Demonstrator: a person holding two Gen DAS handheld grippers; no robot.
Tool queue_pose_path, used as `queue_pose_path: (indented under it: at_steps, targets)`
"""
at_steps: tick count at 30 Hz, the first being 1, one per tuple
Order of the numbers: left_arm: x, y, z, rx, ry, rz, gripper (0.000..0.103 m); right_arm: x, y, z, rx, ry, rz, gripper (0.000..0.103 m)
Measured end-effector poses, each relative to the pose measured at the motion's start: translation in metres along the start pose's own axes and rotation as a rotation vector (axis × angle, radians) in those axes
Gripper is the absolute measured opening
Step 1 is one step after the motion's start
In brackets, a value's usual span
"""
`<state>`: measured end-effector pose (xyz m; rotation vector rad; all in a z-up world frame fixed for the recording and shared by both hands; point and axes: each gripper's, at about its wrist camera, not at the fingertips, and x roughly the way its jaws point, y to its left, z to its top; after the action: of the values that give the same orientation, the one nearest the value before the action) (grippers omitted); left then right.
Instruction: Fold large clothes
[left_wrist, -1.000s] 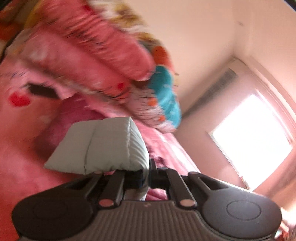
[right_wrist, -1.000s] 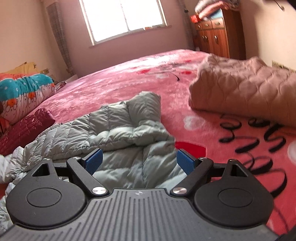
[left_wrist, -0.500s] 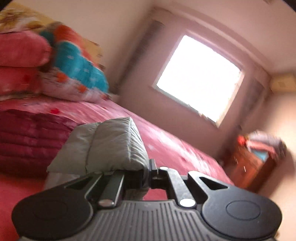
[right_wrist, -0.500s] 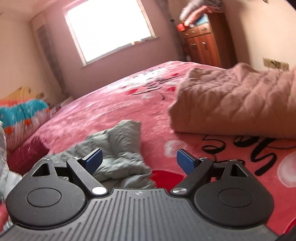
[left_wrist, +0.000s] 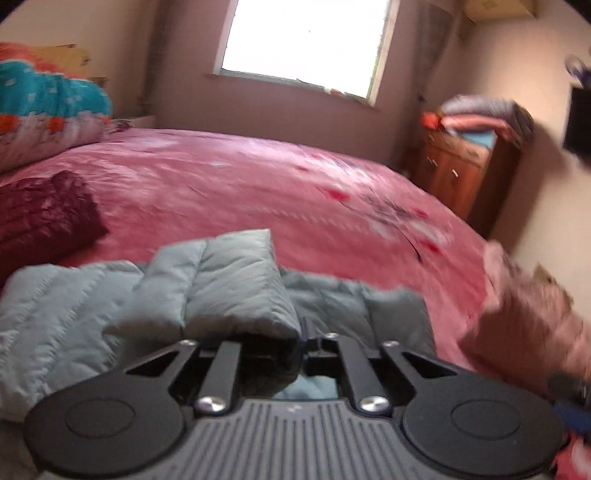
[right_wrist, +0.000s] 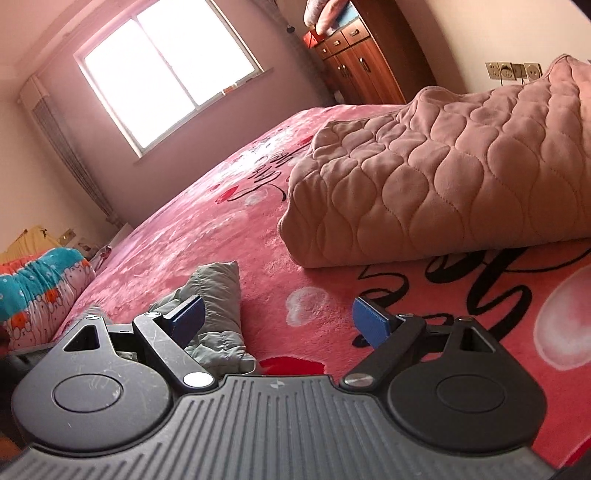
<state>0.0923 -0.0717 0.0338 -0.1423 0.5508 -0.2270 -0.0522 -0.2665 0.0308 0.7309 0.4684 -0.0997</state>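
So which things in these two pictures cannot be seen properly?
- Left tongs: tips buried in the grey jacket, left wrist view.
- Jacket's full shape: cut off by the tool body in both views.
- Brown quilt: motion-blurred in the left wrist view.
- Wardrobe top: cropped in the right wrist view.

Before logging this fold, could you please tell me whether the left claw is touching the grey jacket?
Touching. The left wrist view shows the left claw shut on a fold of the grey jacket.

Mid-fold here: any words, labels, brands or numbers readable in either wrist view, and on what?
None can be read.
Black cursive strokes on the pink bedspread: decorative, not legible as words.
Grey jacket, clamped in the left gripper: no label shows.
Right gripper, open: no lettering.
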Motion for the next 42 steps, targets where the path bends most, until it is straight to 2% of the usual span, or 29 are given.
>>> queue_pose_path:
  at_steps: [1, 3, 7, 12, 21, 24, 28, 34, 37, 42]
  targets:
    - [0.000, -0.004, -0.004, 0.011, 0.008, -0.015, 0.034, 0.002, -0.002, 0.002, 0.003, 0.001, 0.002, 0.103]
    - [-0.001, -0.011, -0.008, 0.027, 0.015, -0.040, 0.051, 0.005, -0.003, 0.003, 0.009, 0.006, 0.005, 0.103]
    - [-0.011, -0.027, -0.017, 0.086, 0.001, -0.105, 0.063, 0.010, -0.004, 0.005, 0.022, 0.009, 0.007, 0.103]
    - [-0.011, -0.043, -0.018, 0.140, -0.002, -0.216, 0.065, 0.013, -0.009, 0.007, 0.044, 0.007, -0.002, 0.103]
    - [-0.034, -0.035, -0.029, 0.145, 0.036, -0.268, 0.066, 0.015, -0.017, 0.008, 0.070, 0.009, -0.025, 0.103]
    - [-0.048, -0.017, -0.031, 0.130, 0.032, -0.241, 0.068, 0.017, -0.013, 0.007, 0.057, 0.019, -0.002, 0.103]
    - [-0.065, 0.026, -0.032, 0.103, 0.018, -0.135, 0.068, 0.024, 0.000, 0.004, -0.003, 0.037, 0.047, 0.103]
    - [-0.074, 0.108, -0.038, -0.078, 0.043, -0.007, 0.068, 0.036, 0.030, -0.005, -0.122, 0.068, 0.104, 0.103]
    - [-0.070, 0.137, -0.045, -0.160, 0.092, 0.001, 0.068, 0.043, 0.049, -0.014, -0.190, 0.083, 0.138, 0.103]
    - [-0.063, 0.164, -0.056, -0.235, 0.094, 0.017, 0.068, 0.052, 0.079, -0.031, -0.322, 0.087, 0.164, 0.103]
